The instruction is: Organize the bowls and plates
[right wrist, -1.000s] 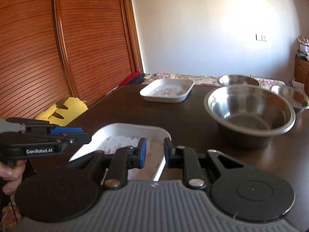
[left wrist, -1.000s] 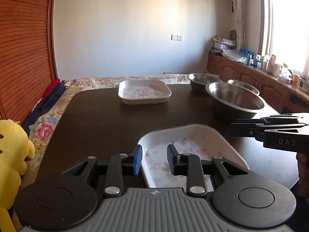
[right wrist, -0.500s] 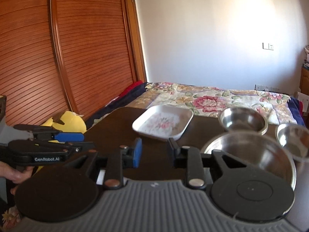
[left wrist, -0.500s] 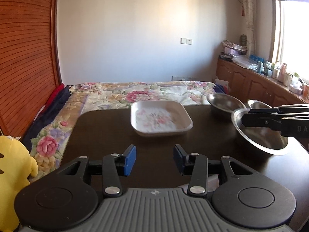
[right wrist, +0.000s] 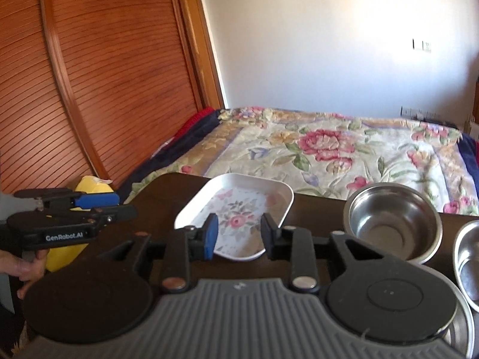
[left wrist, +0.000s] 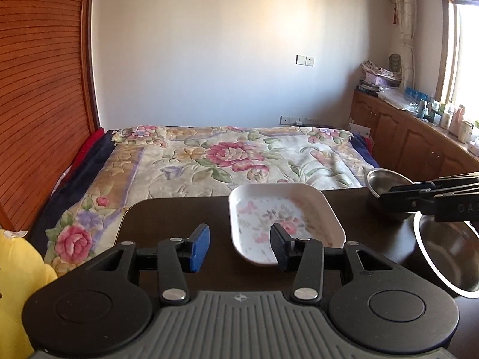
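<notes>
The left gripper [left wrist: 239,246] hangs above the dark wooden table [left wrist: 167,218] with its blue-padded fingers [left wrist: 200,248] spread wide and nothing between them; the right gripper [right wrist: 238,239] is likewise parted, empty, and held just above the tabletop; each tool shows in the other's view, side-on at the frame edge. Just beyond both sets of fingertips lies the white rectangular plate with a pink floral print [left wrist: 284,221], flat on the table near its far edge; in the right wrist view the plate sits behind the gap between the fingers. To the right of the plate stands a small round stainless-steel bowl [right wrist: 392,224], upright and apart from it; a larger steel bowl [left wrist: 446,257] sits nearer, partly cut off by the frame. Past the table edge spreads a bed with a flowered quilt [left wrist: 233,155]; a yellow plush toy [left wrist: 15,275] is at the left, beside the slatted wooden wardrobe door [right wrist: 89,74].
</notes>
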